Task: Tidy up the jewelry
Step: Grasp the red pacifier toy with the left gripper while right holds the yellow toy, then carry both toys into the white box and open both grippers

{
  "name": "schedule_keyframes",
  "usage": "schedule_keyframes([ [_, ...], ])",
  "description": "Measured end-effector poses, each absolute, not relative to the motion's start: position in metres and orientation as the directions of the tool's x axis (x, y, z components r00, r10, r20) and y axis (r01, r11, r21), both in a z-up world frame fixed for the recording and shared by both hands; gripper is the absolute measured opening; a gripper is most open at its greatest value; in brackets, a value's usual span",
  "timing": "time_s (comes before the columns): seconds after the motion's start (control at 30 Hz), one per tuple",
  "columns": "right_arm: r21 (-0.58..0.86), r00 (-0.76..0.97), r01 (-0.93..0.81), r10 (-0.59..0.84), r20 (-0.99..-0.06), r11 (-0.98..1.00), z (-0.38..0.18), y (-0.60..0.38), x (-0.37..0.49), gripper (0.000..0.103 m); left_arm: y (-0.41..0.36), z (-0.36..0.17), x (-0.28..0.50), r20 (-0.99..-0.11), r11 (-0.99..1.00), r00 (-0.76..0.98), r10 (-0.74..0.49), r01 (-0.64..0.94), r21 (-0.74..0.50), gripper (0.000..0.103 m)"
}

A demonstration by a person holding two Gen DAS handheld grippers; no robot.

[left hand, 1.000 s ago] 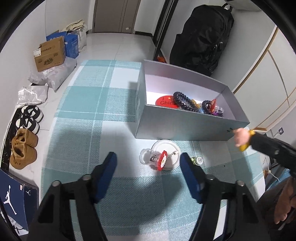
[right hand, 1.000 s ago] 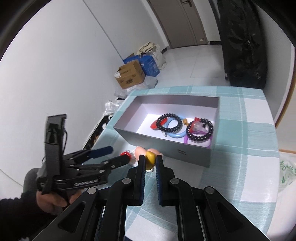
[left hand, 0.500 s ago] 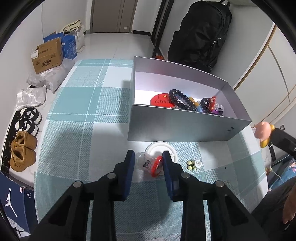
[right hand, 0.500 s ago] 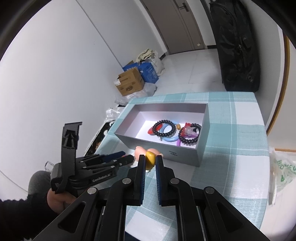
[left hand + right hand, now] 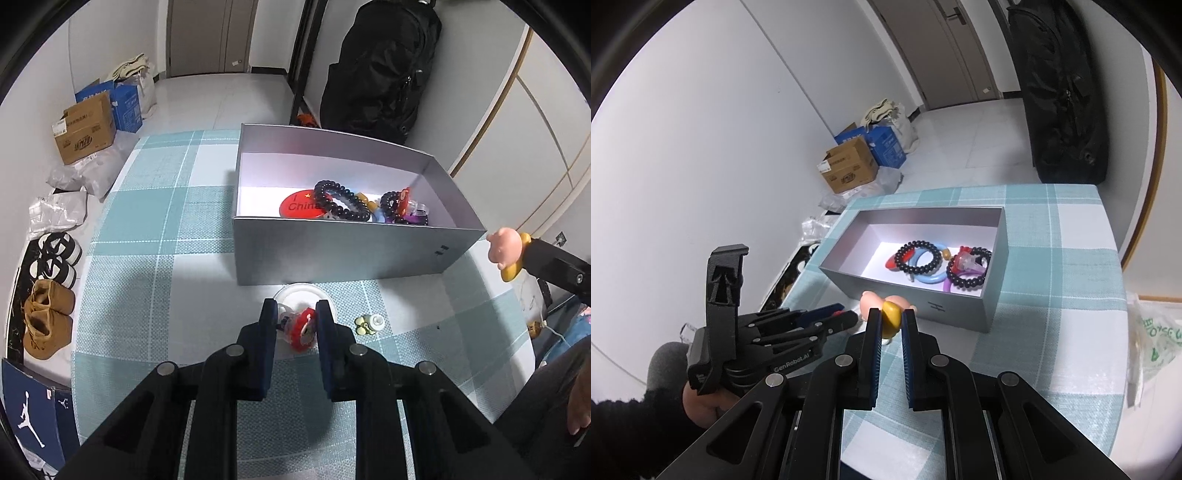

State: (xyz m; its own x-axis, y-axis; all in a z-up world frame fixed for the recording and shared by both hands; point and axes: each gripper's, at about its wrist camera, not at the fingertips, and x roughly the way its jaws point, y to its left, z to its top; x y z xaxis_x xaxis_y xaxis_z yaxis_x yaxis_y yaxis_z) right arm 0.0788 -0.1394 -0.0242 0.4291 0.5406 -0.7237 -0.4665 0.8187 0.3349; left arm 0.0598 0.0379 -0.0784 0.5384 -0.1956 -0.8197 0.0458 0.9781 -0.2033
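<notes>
the left gripper (image 5: 297, 325) has just closed on the red-and-clear trinket (image 5: 300, 328) before the grey box (image 5: 343, 251); next lift it in. the right gripper (image 5: 889, 325) pinches a pig figurine (image 5: 886, 307).

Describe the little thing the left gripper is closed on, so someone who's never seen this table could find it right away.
Find the open grey box on the teal checked tablecloth. Just in front of its near wall, beside a clear round lid, the left gripper pinches a small red-rimmed charm. The only other loose piece nearby is a tiny green and white charm.
</notes>
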Motion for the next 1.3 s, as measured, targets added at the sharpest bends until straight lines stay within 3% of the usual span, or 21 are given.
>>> schedule_keyframes([
  [0.8,0.360,0.475,-0.442,0.555,-0.683,0.821,-0.019,-0.146,0.095,0.010,0.027,-0.018,0.051,-0.684,0.929,0.639,-0.353,0.157,-0.334,0.016],
  [1.3,0.383,0.486,-0.449,0.581,-0.653,0.807,-0.022,-0.144,0.125,0.010,0.031,-0.025,0.088,-0.693,0.920,0.622,-0.365,0.126,-0.372,0.016],
])
